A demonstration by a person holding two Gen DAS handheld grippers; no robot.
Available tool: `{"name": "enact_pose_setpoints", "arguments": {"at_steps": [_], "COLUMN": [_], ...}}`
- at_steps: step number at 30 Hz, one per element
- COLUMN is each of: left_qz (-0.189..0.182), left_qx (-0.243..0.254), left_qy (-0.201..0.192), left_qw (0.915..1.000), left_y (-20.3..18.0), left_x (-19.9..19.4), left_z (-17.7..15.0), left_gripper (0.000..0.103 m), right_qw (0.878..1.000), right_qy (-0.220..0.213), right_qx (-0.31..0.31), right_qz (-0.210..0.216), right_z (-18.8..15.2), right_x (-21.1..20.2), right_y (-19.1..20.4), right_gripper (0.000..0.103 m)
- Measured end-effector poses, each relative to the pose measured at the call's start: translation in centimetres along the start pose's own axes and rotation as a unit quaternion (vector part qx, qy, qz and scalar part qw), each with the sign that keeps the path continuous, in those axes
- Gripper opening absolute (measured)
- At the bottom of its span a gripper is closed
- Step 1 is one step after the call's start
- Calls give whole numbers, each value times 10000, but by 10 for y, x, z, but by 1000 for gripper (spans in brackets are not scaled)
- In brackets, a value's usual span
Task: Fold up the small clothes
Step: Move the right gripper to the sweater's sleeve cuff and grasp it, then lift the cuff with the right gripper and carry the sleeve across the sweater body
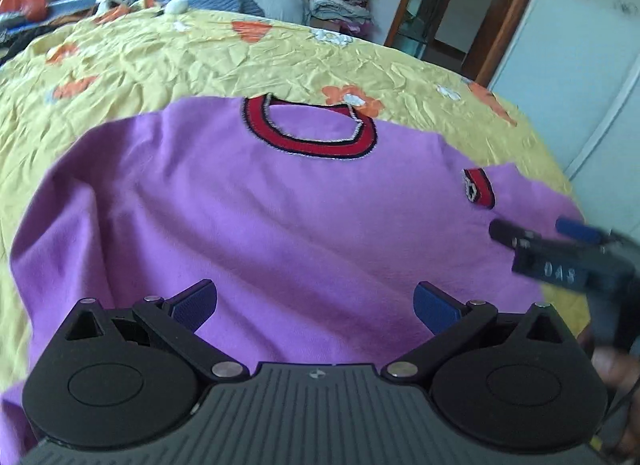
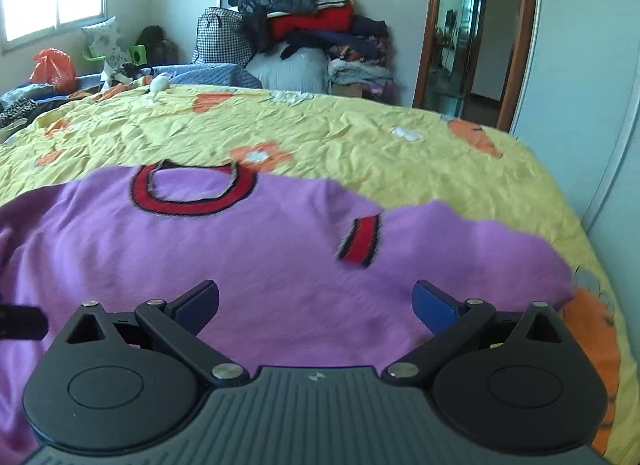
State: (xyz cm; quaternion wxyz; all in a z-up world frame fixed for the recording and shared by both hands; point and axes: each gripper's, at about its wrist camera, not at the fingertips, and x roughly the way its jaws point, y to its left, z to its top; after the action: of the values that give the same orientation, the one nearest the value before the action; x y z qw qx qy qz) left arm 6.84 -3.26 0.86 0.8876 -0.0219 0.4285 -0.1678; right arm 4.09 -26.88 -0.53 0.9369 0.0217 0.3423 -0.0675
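Both grippers hang nearest the lens, the left gripper and right gripper each with jaws wide apart and nothing between them, poised over the near part of the sweater.

Judging by its drape and shallow wrinkles, the sweater is soft, light knit: it should bunch and slide on the bedspread rather than hold shape, so a pinch needs both layers. Good holds look to be the near hem corners or the shoulders either side of the collar.

It lies flat on the bed, collar away from the grippers, purple with a red, dark-edged collar. Right of the collar, one sleeve is folded inward, its red cuff resting on the chest.
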Motion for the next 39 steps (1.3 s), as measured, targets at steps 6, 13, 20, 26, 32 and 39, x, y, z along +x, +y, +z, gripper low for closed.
{"name": "enact_pose_setpoints", "arguments": {"at_steps": [6, 13, 20, 26, 32, 39], "left_qz": [-198, -234, -219, -171, -215, -370], "left_qx": [-244, -591, -851, -737, -583, -874], "left_qy": [328, 495, 556, 433, 458, 778], "left_qw": [9990, 9968, 9946, 9962, 9970, 9924], "left_y": [5, 21, 35, 30, 21, 23], "left_x": [21, 26, 26, 19, 15, 24], "left_z": [1, -7, -11, -13, -16, -25], "left_gripper": [103, 103, 103, 103, 103, 103], "right_qw": [9993, 9870, 9895, 9992, 9958, 9789], "right_qy": [-105, 153, 370, 263, -171, -431], "right_qx": [-361, -1570, -1365, -223, 708, 1428], "right_qz": [35, -312, -306, -199, -553, -1394], "right_z": [10, 23, 28, 29, 22, 2], "right_x": [33, 80, 100, 92, 61, 10], "right_y": [-6, 0, -20, -57, -121, -218], "right_gripper": [103, 101, 53, 8, 7, 7]}}
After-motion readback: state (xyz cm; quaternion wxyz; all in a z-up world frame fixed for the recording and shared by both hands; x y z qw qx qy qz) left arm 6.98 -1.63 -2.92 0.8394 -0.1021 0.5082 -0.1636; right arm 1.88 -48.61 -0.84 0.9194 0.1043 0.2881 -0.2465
